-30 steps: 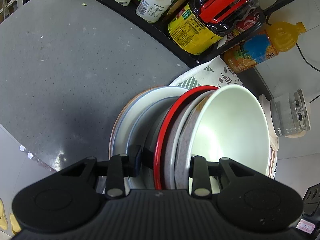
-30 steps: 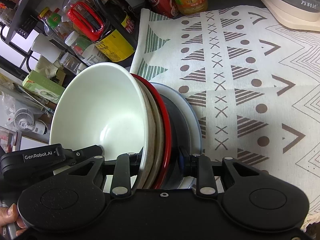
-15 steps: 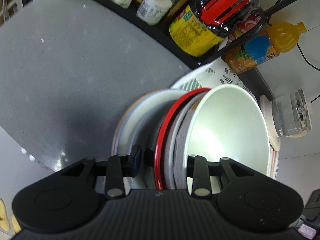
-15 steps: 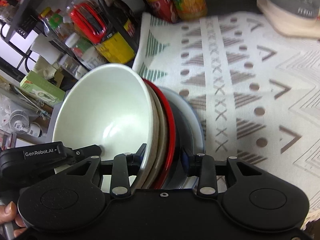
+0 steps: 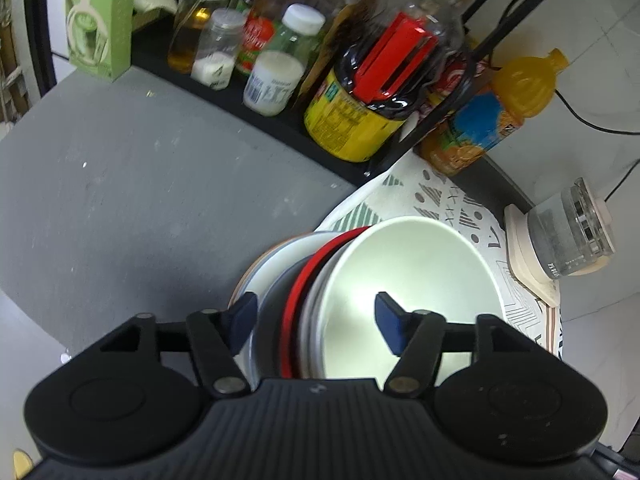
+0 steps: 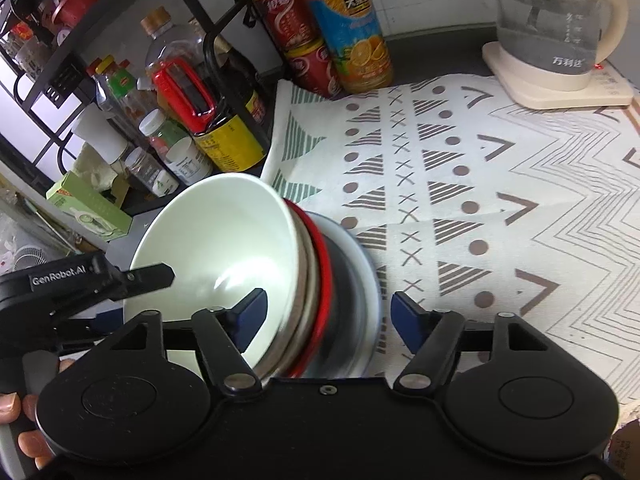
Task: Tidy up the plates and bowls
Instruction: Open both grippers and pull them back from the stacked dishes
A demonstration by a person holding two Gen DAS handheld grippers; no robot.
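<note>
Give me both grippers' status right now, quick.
Left gripper: jaws opening, pads clear of the stack of bowls and plates between them.
Right gripper: jaws opening, pads off the same stack, nothing held.

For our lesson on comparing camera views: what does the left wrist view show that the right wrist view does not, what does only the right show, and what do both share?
Only the left wrist view shows the wide bare grey countertop. Only the right wrist view shows the two red cans, the person's fingers and the other hand-held gripper. Both share the stacked dishes topped by the white bowl, the orange juice bottle, the glass kettle and the patterned cloth.
</note>
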